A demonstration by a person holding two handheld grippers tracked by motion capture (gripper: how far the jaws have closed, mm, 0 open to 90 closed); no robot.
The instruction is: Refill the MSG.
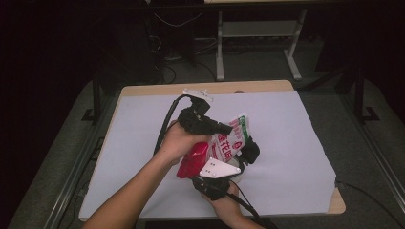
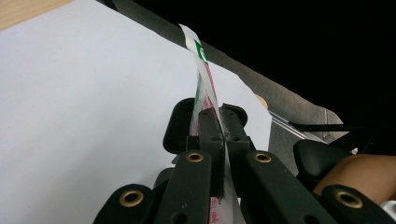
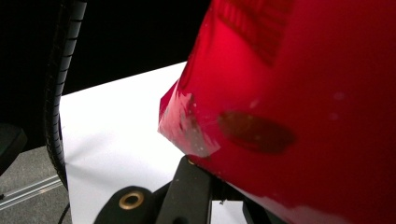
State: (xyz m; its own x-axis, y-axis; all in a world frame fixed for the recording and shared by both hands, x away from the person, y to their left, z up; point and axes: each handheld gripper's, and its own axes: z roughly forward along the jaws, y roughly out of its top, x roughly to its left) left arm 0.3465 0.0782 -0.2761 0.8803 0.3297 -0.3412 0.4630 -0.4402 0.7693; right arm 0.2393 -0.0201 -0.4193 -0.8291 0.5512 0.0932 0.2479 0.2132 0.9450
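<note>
High view: red-and-white printed plastic snack bag [image 1: 217, 150] held above the white table sheet [image 1: 296, 143] at mid-table; left gripper [image 1: 228, 128] pinches its far edge, right gripper [image 1: 248, 153] its near-right side. Left gripper view: jaws clamped on the bag's thin seam [image 2: 205, 79]. Right gripper view: bag [image 3: 299, 93] pressed close, grip unclear; it looks unopened, so tearing remains.

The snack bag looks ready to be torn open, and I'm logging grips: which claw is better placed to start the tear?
Probably left: the left claw pinches the snack bag by its thin top edge; right claw's grip is hidden.

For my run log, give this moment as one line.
left tongs: shut on snack bag | right tongs: grip unclear | bag: held above white sheet
</note>
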